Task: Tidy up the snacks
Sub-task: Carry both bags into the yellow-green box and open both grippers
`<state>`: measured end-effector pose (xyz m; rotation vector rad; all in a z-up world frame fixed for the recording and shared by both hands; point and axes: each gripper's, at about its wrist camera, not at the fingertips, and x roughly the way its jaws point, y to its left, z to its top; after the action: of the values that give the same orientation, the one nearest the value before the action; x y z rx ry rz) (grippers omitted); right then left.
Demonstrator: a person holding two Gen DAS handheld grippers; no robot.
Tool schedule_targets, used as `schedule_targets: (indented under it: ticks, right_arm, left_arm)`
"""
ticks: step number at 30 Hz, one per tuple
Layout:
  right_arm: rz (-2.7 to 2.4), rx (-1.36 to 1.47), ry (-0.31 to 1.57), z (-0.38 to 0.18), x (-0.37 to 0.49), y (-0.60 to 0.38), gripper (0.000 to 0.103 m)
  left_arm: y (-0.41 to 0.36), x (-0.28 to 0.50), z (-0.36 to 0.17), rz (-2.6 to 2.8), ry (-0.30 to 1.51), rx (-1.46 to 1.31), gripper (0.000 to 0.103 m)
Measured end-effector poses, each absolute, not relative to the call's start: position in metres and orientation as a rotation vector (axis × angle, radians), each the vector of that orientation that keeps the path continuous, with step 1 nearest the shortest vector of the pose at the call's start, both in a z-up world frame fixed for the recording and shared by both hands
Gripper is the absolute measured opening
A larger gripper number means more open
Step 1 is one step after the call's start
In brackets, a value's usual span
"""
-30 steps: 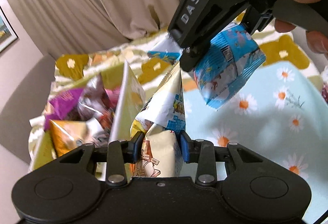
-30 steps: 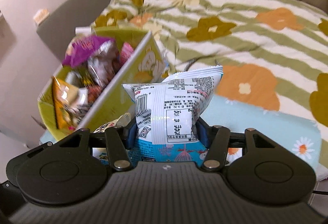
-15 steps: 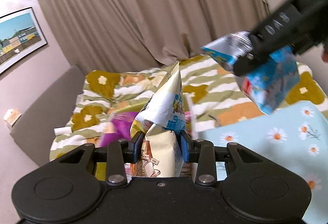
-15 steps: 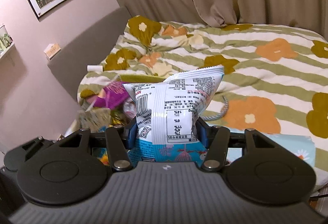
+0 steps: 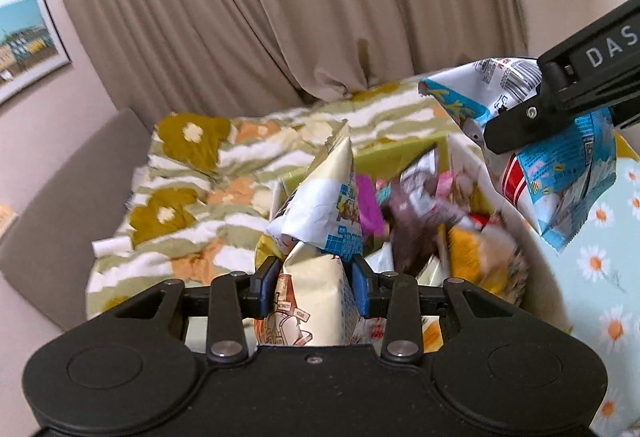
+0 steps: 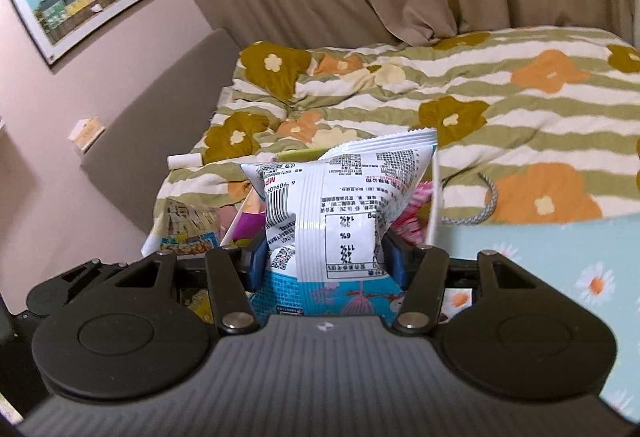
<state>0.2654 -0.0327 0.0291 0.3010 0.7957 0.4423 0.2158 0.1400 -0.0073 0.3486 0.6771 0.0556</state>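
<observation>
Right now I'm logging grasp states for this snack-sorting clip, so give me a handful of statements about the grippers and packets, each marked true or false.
1. The left gripper is shut on a cream snack packet. True.
2. The right gripper is open and carries nothing. False: it is shut on a blue-and-white snack packet.
3. The blue-and-white snack packet shows its printed back, with a barcode, to the right wrist camera. True.
4. The green box beyond the left gripper holds no snacks. False: several packets lie in it, among them a brown packet.
5. The floral duvet is plain grey. False: it has green and white stripes with orange and olive flowers.
</observation>
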Motion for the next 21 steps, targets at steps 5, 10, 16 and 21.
schedule_targets:
  ticks: [5, 10, 16, 21]
  right_arm:
    - [0.350, 0.328, 0.821, 0.020, 0.257, -0.007, 0.071]
    - [0.293, 0.297, 0.827, 0.019, 0.251, 0.005, 0.072]
    - [0.314, 0.250, 0.797, 0.029, 0.253, 0.018, 0.072]
    - [0.340, 0.212, 0.770, 0.037, 0.261, 0.036, 0.074]
  left_arm:
    - [0.166, 0.223, -0.019, -0.077, 0.744, 0.226, 0.102]
    - [0.181, 0.214, -0.014, -0.144, 0.735, 0.135, 0.103]
    - [0.197, 0.198, 0.006, -0.114, 0.692, 0.096, 0.103]
    - [0.215, 0.195, 0.018, -0.086, 0.679, 0.071, 0.103]
